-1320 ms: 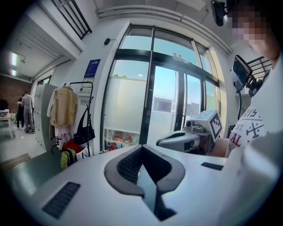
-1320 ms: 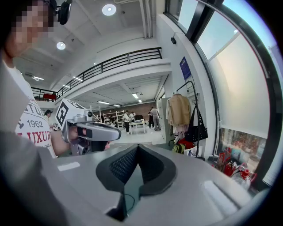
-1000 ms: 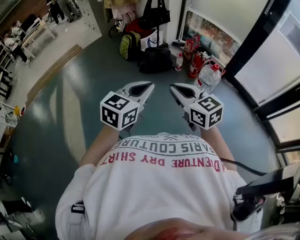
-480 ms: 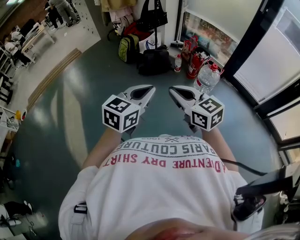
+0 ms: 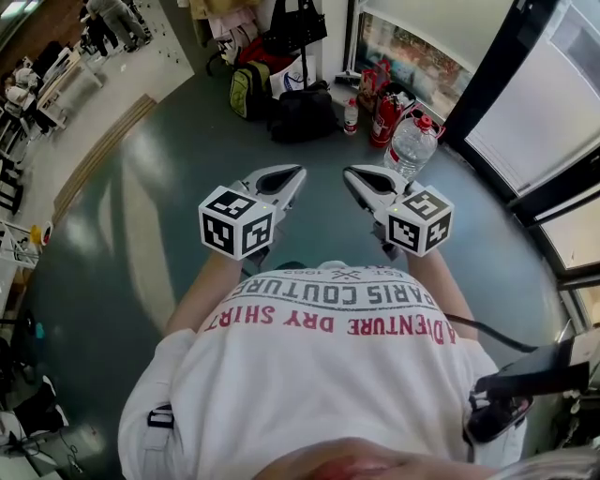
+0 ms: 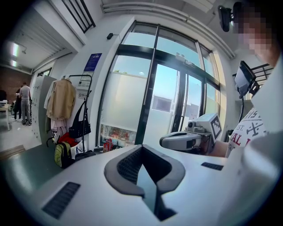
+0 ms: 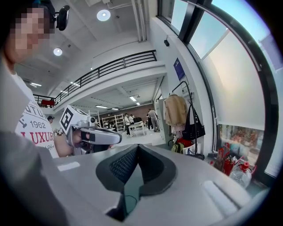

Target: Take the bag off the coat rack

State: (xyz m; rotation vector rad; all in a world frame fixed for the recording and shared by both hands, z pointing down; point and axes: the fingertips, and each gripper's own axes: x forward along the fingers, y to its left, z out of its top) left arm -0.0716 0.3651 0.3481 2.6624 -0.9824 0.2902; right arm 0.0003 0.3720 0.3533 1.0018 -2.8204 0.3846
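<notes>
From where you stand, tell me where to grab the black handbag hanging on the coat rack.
Grip the black handbag by its long straps, just under the black metal coat rack's hook. They form a tall narrow loop above the hanging body, so probably approach from the open floor side and lift up.

Right tool [image 7: 137, 150] closed and empty, black bag [image 7: 193, 128] on coat rack [image 7: 190, 95]

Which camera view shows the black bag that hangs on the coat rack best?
The left gripper view: the black bag hangs whole from the coat rack, dark against the pale wall. The right gripper view shows it nearly as well. The head view sees it from above, cut by the top edge.
</notes>
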